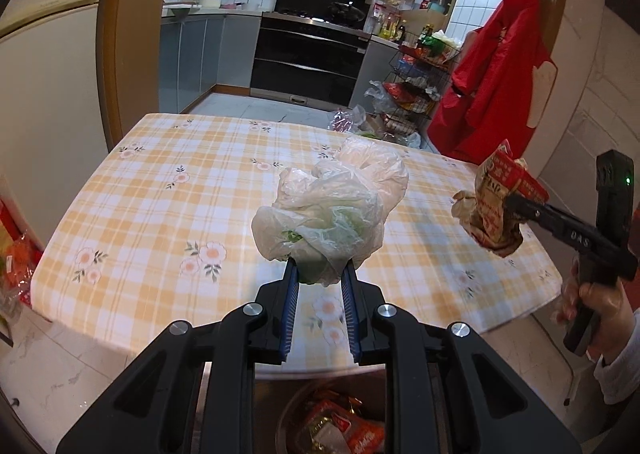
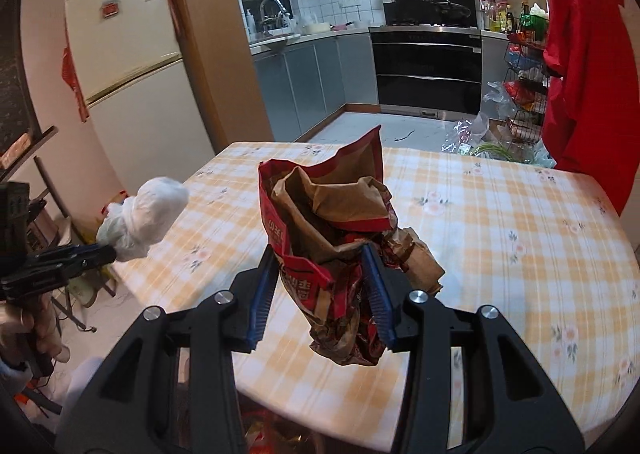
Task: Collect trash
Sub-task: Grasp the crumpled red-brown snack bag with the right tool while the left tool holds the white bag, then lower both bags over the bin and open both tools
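My left gripper (image 1: 319, 268) is shut on a crumpled clear plastic bag (image 1: 332, 206) with something green inside, held above the table's near edge. It also shows at the left of the right wrist view (image 2: 146, 214). My right gripper (image 2: 320, 254) is shut on a crumpled red and brown snack wrapper (image 2: 332, 238), held above the table. The wrapper also shows at the right of the left wrist view (image 1: 494, 206). A bin (image 1: 332, 422) with red wrappers in it sits below the left gripper, by the table's near edge.
The table (image 1: 160, 190) has a yellow checked flowered cloth. A fridge (image 2: 132, 82) stands at the left. A red apron (image 1: 500, 86) hangs at the right. A wire rack (image 1: 416, 82) and loose bags (image 2: 480, 134) stand on the kitchen floor behind.
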A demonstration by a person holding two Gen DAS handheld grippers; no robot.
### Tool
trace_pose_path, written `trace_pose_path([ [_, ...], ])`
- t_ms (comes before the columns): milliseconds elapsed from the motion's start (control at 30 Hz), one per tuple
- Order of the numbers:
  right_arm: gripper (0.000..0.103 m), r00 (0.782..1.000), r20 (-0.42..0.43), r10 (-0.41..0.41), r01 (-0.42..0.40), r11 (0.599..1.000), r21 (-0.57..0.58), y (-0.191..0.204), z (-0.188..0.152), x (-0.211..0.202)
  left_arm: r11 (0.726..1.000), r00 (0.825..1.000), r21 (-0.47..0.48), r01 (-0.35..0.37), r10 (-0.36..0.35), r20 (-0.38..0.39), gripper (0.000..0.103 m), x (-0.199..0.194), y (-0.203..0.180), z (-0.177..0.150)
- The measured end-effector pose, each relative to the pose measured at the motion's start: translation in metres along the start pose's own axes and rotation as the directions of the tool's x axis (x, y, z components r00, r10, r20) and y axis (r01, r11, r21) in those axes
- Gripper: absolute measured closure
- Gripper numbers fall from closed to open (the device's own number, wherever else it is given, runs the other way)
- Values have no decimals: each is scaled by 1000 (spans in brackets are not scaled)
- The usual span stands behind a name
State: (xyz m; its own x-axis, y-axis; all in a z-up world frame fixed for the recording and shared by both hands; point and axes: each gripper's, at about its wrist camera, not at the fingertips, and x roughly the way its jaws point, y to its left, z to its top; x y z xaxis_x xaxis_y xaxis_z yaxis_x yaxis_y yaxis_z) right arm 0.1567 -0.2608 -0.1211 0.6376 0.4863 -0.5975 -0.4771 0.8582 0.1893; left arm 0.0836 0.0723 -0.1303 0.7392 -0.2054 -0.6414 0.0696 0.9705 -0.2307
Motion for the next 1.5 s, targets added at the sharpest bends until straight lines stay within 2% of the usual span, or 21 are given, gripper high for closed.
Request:
trace_pose_path([
  [367, 58, 999, -12, 34, -34, 999, 26, 38, -45, -56, 1000, 999, -11, -13, 13, 30, 82, -65, -1, -37],
  [800, 58, 992, -86, 94, -93, 995, 21, 76, -74, -76, 1000, 998, -23, -11, 12, 58, 82, -114, -1, -69],
  [1000, 57, 981, -139, 136, -134, 991, 25, 88, -89, -70, 1000, 999, -27, -8, 10, 52, 82, -121, -1, -81],
  [1267, 53, 950, -243, 196, -189, 981, 52, 100, -109, -45, 998, 1000, -55, -11, 12, 5, 82, -108, 8, -93],
  [1433, 52, 939, -270, 211, -202, 977, 63, 102, -115, -34, 999, 1000, -50, -18, 17, -14, 82, -101, 8, -95],
  [1500, 46, 937, -268, 224, -210, 974, 79, 103, -115, -33, 999, 1000, -49, -17, 16, -21, 82, -99, 8, -96],
])
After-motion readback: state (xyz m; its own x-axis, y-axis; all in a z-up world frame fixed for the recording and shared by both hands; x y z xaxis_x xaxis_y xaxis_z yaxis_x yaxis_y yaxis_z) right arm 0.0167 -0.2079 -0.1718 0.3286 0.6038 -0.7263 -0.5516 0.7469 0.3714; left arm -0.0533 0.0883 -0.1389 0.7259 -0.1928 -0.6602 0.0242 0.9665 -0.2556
